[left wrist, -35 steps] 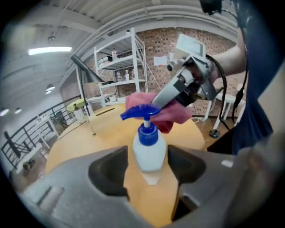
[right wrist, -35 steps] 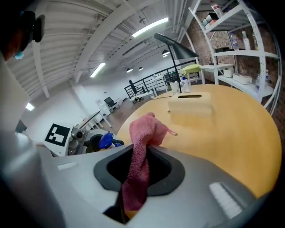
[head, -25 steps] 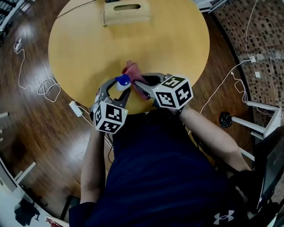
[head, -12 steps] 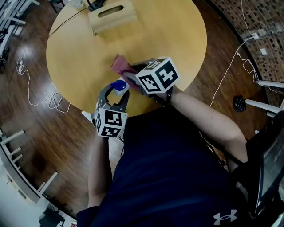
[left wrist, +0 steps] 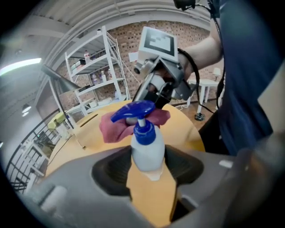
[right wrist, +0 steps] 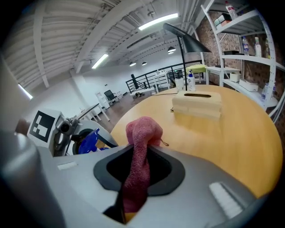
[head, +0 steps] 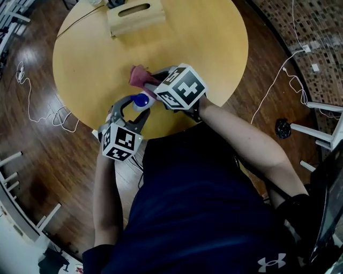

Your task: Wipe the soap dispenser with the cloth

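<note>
A white soap dispenser (left wrist: 147, 149) with a blue pump top (head: 140, 100) stands near the front edge of the round wooden table (head: 214, 43). My left gripper (head: 134, 107) is shut on its body, one jaw on each side (left wrist: 147, 167). A pink cloth (head: 140, 76) hangs bunched from my right gripper (head: 154, 85), which is shut on it (right wrist: 138, 169). In the left gripper view the cloth (left wrist: 113, 128) sits just behind the pump head, touching or nearly touching it. In the right gripper view the blue pump (right wrist: 89, 142) shows at the left, beside the left gripper.
A wooden tissue box (head: 134, 16) stands at the table's far side, also in the right gripper view (right wrist: 196, 104). White cables (head: 53, 115) lie on the wooden floor to the left. Metal shelves (left wrist: 95, 71) stand by a brick wall.
My right gripper has carried the cloth leftward, from the right of the pump to just beyond it. The left gripper still holds the dispenser in the same spot.
</note>
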### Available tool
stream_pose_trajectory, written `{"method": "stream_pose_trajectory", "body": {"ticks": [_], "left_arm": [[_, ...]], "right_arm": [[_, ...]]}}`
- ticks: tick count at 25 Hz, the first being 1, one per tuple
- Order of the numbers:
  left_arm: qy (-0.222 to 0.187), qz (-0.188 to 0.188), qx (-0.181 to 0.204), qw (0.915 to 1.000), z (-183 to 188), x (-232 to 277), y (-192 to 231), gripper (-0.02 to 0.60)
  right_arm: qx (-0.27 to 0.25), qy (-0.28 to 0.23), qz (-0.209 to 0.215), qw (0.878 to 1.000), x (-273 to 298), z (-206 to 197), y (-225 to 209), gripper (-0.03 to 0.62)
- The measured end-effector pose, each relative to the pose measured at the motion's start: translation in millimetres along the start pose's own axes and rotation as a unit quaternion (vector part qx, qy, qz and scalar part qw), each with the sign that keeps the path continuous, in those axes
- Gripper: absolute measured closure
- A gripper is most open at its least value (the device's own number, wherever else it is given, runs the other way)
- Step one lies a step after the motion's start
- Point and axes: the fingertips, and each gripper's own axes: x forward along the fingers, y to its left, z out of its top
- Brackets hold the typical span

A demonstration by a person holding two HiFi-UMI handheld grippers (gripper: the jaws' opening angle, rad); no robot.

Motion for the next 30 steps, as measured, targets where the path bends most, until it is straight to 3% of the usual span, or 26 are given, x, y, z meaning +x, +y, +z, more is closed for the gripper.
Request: {"method": "stream_pose_trajectory", "body": {"ticks": [1,3,5,6,8,9,12,14,17,20,24,30], "left_arm": [[0.009,-0.001,0.0,1.0,-1,0,2,0.345],[0.034,0.031,-0.027,0.9986,-7,-4,15,0.301],[0.043,0.077,-0.086,0.9924,-12,-16,30,0.347],[0.035,0.091,-0.121,0.988,-11,-24,33,0.391],[-0.004,0.088,-0.172,0.9812,2,-35,29,0.389],[-0.024,0.079,-0.179,0.9805,11,-36,23,0.375],[-0.038,0.072,-0.15,0.9853,18,-30,17,0.356],[-0.047,0.062,-0.156,0.9847,17,-26,20,0.361],[-0.059,0.044,-0.17,0.9826,19,-24,23,0.393],[-0.057,0.047,-0.179,0.981,16,-25,25,0.397],[-0.047,0.05,-0.183,0.9807,14,-26,25,0.399],[-0.047,0.047,-0.189,0.9797,18,-24,17,0.396]], "right_arm": [[0.008,-0.001,-0.003,1.0,-3,-1,-1,0.519],[0.028,-0.003,-0.013,1.0,-14,-9,-4,0.519],[0.041,0.009,-0.013,0.999,-20,-26,-2,0.519],[0.045,0.017,-0.01,0.999,-20,-34,1,0.518],[0.057,0.015,-0.008,0.998,-21,-44,8,0.517],[0.069,0.004,-0.009,0.998,-23,-44,9,0.517],[0.125,-0.051,-0.004,0.991,-31,-31,16,0.517],[0.151,-0.073,0.01,0.986,-34,-25,24,0.517],[0.148,-0.076,0.023,0.986,-27,-22,34,0.517],[0.142,-0.087,0.01,0.986,-12,-10,18,0.517],[0.173,-0.091,0.02,0.98,9,8,-3,0.517],[0.195,-0.084,0.051,0.976,-18,-22,20,0.519]]}}
